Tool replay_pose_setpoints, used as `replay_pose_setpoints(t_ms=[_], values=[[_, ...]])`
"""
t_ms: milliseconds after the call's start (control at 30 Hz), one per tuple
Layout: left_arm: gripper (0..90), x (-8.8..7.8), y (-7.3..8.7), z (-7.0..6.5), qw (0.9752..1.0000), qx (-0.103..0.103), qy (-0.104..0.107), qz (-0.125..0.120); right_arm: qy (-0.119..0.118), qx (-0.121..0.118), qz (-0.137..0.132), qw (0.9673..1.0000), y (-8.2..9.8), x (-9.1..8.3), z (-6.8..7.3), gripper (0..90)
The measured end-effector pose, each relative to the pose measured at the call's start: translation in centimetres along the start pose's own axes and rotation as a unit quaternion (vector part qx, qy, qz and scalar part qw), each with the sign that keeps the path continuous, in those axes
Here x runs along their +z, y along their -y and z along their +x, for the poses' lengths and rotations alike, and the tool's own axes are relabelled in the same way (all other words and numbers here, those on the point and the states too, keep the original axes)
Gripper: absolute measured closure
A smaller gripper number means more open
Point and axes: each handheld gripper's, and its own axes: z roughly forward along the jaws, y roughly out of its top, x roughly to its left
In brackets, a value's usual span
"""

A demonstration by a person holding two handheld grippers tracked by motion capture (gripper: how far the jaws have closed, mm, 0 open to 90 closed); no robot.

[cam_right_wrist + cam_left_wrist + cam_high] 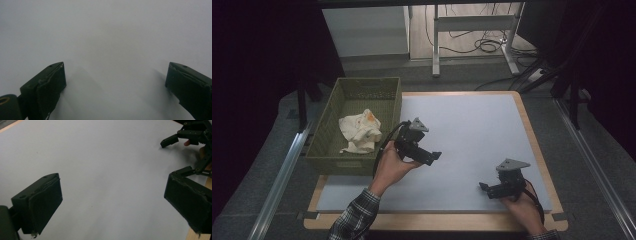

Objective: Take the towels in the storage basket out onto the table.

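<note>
Cream cloth point(360, 131) lies crumpled in the green basket point(324, 142), soft, light and limp; pinch a raised fold. Your left gripper point(435, 156) and right gripper point(484, 188) hang wide open, empty, over the worktop point(472, 130).

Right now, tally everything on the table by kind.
Olive-green woven plastic basket: 1
Crumpled cream cloth with an orange stain, in the basket: 1
Pale grey rectangular mat: 1
Black hand-held gripper: 2, left and right, both open and empty
Total: 5
</note>
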Motion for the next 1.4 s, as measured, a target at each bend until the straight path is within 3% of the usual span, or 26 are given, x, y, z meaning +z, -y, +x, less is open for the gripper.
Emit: replay_pose_setpoints(t_ms=[233, 467, 833, 933, 1400], values=[[1.3, -0.8, -0.3, 1.8, 0.9999, -0.010, -0.011, 0.002, 0.000, 0.000, 0.000, 1.0000, 0.0, 0.0, 0.0, 3.1], [1.0, -2.2, -0.2, 4.0, 0.9991, -0.016, -0.039, 0.003, 0.000, 0.000, 0.000, 1.0000, 0.0, 0.0, 0.0, 3.1], [0.3, -3.7, 0.0, 6.6, 0.9974, -0.030, -0.066, -0.002, 0.000, 0.000, 0.000, 1.0000, 0.0, 0.0, 0.0, 3.1], [0.4, -4.3, 0.3, 7.9, 0.9965, -0.042, -0.072, -0.003, 0.000, 0.001, 0.000, 1.0000, 0.0, 0.0, 0.0, 3.1], [0.0, -5.6, 2.1, 11.9, 0.9920, -0.062, -0.110, 0.006, 0.000, 0.000, 0.000, 1.0000, 0.0, 0.0, 0.0, 3.1]])
